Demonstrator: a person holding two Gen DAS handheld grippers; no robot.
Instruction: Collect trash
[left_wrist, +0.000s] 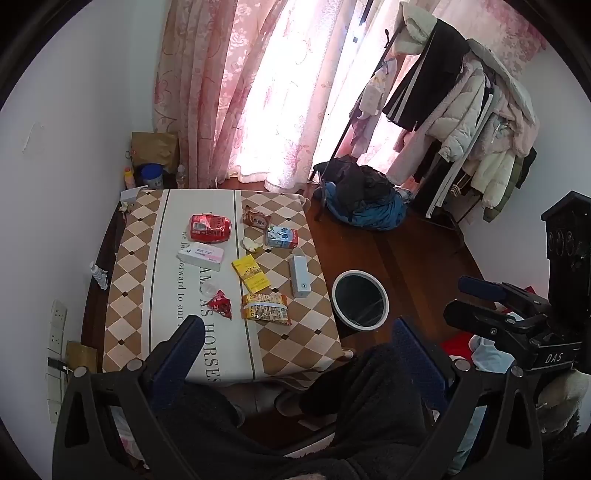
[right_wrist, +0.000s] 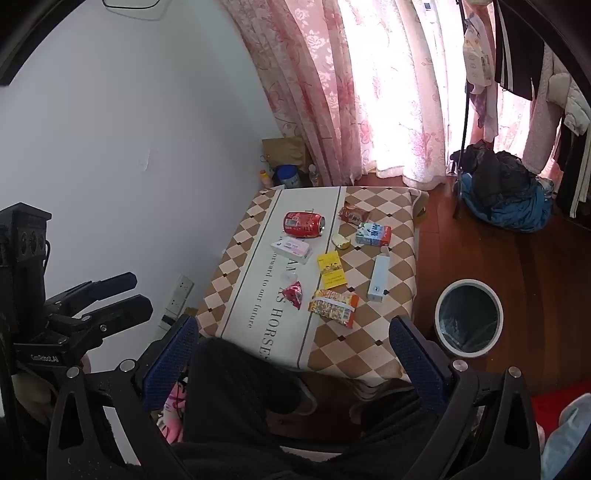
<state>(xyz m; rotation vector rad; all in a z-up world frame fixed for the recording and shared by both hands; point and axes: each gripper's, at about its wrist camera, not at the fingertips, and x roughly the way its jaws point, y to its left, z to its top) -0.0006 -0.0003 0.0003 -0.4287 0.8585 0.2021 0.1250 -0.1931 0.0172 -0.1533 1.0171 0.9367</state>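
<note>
Trash lies on a low table (left_wrist: 140, 258) (right_wrist: 240, 280) with a checkered cloth: a red can (left_wrist: 209, 227) (right_wrist: 303, 224), a pink-white box (left_wrist: 201, 255) (right_wrist: 291, 250), a yellow packet (left_wrist: 250, 275) (right_wrist: 331, 274), an orange snack wrapper (left_wrist: 265, 313) (right_wrist: 333, 308), a small red wrapper (left_wrist: 221, 304) (right_wrist: 291, 294), a milk carton (left_wrist: 282, 236) (right_wrist: 373, 234), a tall white box (left_wrist: 300, 277) (right_wrist: 379, 278) and a brown wrapper (left_wrist: 256, 219) (right_wrist: 354, 215). A white bin (left_wrist: 360, 300) (right_wrist: 468, 318) with a dark liner stands on the floor right of the table. My left gripper (left_wrist: 299, 343) and right gripper (right_wrist: 295, 343) are open and empty, held above the table's near edge.
Pink curtains hang behind the table. A clothes rack (left_wrist: 461, 110) and a heap of dark clothes (left_wrist: 364, 199) (right_wrist: 502, 192) stand at the right. Bottles and a paper bag (left_wrist: 153, 162) sit in the far corner. A white wall runs along the left.
</note>
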